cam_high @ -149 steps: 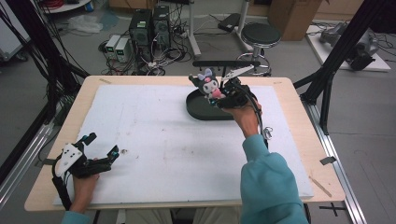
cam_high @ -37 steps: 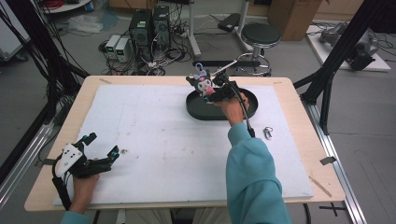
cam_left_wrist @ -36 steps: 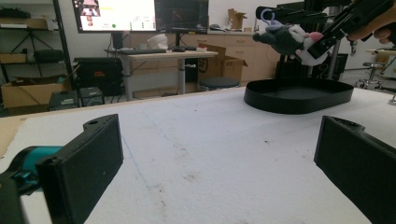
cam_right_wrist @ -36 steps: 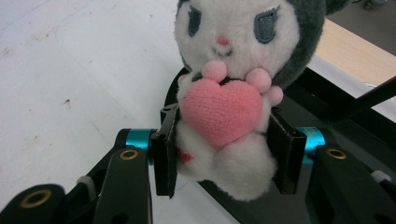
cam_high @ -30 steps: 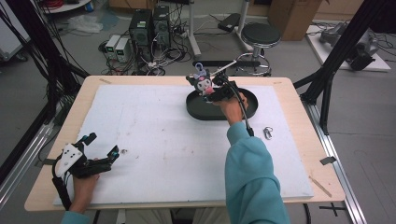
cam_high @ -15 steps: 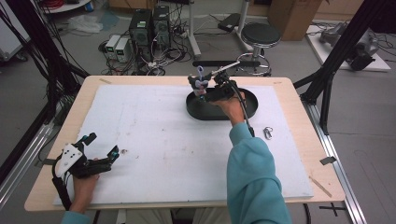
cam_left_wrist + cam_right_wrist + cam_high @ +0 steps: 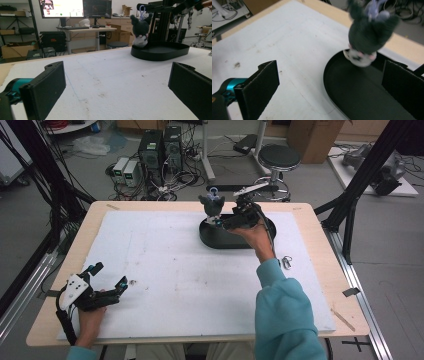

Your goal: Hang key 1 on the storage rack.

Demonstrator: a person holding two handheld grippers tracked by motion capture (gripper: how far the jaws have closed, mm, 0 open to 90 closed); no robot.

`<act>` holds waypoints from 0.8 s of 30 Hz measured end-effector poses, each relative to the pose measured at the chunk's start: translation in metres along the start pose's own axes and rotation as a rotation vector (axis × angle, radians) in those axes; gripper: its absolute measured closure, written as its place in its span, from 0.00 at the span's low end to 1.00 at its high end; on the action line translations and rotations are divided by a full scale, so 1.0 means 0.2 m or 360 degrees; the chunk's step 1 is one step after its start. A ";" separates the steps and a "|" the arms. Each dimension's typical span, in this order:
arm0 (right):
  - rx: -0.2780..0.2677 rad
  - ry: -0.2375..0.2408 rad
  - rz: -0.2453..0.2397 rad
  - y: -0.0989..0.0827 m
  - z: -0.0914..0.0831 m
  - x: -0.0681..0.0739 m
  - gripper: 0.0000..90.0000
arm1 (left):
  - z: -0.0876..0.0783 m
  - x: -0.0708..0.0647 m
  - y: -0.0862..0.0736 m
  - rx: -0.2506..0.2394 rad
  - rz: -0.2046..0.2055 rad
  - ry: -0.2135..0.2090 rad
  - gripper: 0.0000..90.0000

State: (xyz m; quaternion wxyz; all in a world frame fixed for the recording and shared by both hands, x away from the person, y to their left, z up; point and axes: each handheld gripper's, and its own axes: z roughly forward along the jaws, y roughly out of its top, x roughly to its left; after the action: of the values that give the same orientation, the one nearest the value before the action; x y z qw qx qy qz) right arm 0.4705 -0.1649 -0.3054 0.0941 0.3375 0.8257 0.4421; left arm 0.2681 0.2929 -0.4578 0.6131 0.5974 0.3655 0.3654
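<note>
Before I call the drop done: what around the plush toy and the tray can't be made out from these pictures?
- Plush toy: blurred in the right gripper view, face unreadable.
- Its base on the black tray: in the high view, the right gripper partly covers it.
- Tray's right end: cut off by the jaw and frame edge, right gripper view.
- Small metal item on the table: too small to identify.

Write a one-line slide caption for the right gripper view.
Open right tongs above an oval black plastic tray where a dark plush toy sits.
</note>
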 end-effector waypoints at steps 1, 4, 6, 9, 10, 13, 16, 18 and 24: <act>-0.0026 0.0002 -0.0013 0.00 -0.03 0.01 0.01 | 0.00 0.00 0.00 0.0000 0.0005 -0.0001 0.02; -0.0083 -0.0016 -0.0047 0.00 -0.13 0.03 0.01 | 0.00 0.00 0.00 -0.0001 0.0013 -0.0001 0.02; -0.0177 -0.0028 -0.0061 -0.03 -0.19 0.04 0.01 | 0.00 0.00 0.00 -0.0002 0.0013 -0.0001 0.02; -0.0210 -0.0040 -0.0054 -0.09 -0.25 0.03 0.01 | 0.00 0.00 0.00 -0.0002 0.0013 -0.0001 0.02; -0.0223 -0.0052 -0.0056 -0.12 -0.27 0.03 0.01 | 0.00 0.00 0.00 -0.0002 0.0013 -0.0001 0.02; -0.0280 -0.0061 -0.0046 -0.20 -0.34 0.02 0.01 | 0.00 0.00 0.00 -0.0002 0.0013 0.0000 0.02; -0.0332 -0.0055 -0.0046 -0.30 -0.39 0.02 0.01 | 0.00 0.00 0.00 0.0004 0.0010 -0.0002 0.02; -0.0367 -0.0052 -0.0064 -0.35 -0.43 0.02 0.01 | 0.00 0.00 0.00 0.0002 0.0008 0.0000 0.02; -0.0516 -0.0087 -0.0109 -0.53 -0.54 0.05 0.01 | 0.00 0.00 0.00 -0.0001 0.0005 -0.0001 0.02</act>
State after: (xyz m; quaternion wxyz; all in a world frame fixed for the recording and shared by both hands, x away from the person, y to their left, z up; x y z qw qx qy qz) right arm 0.3636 -0.2711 -0.3246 0.1846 0.3016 0.7517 0.5567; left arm 0.2679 0.2928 -0.4578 0.6129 0.5979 0.3644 0.3663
